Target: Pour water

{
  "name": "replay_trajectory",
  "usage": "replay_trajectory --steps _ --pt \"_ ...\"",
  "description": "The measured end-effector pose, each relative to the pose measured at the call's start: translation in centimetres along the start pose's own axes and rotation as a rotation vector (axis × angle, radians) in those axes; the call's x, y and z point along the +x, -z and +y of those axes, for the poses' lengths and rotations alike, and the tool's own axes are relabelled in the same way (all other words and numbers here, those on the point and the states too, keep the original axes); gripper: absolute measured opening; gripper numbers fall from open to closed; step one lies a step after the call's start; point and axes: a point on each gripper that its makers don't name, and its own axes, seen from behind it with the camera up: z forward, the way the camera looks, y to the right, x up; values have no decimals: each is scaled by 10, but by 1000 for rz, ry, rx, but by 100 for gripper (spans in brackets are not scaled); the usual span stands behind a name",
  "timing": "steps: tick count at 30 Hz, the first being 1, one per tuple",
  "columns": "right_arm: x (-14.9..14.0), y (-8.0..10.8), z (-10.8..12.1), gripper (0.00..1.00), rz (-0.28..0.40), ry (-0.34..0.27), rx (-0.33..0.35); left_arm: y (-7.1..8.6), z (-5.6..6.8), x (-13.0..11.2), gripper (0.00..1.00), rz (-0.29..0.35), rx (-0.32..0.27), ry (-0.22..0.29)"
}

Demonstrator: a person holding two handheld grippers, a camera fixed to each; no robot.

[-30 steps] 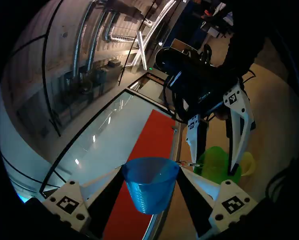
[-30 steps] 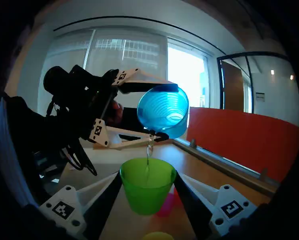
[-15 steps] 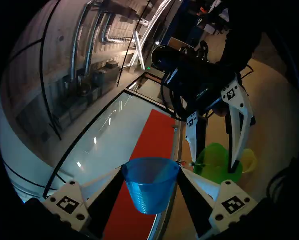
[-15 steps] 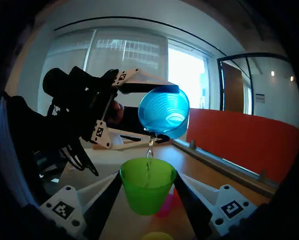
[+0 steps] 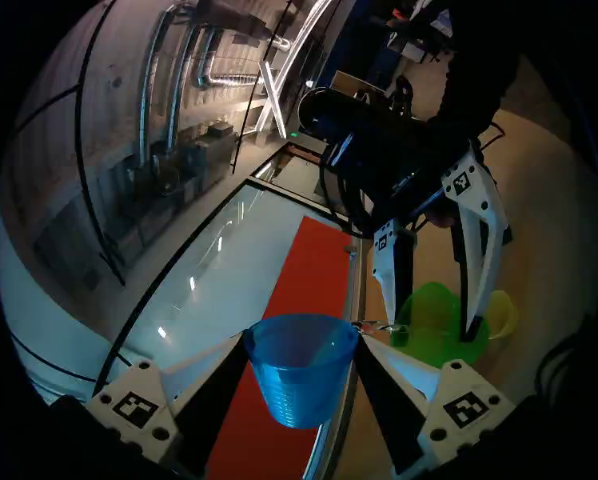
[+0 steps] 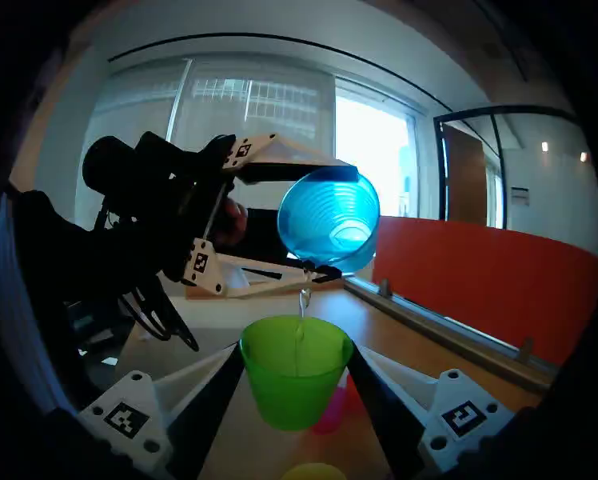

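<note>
a thin stream of water [image 6: 302,306] falls from the tilted blue cup [image 6: 328,214] into the green cup [image 6: 295,384] just below it, near and central over the table [image 6: 411,336]. the left gripper [image 5: 300,352] is closed on the blue cup, both fingers pressing, and the right gripper [image 6: 296,356] likewise on the green cup. best to hold the tilt gentle, with the lip above the green mouth's middle. four cups: blue, green, a pink cup [image 6: 336,412] and a yellow cup [image 6: 315,472]. two grippers.

right gripper view: blue cup [image 6: 328,218] crept toward 2 o'clock, water stream [image 6: 303,300] with it | left gripper view: green cup [image 5: 431,320] drifted toward 3 o'clock
</note>
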Motion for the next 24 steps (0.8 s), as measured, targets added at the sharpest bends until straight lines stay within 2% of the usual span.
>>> replay_trajectory --steps 24 --pt "0 2 1 92 0 8 -8 0 3 5 88 -6 -5 -74"
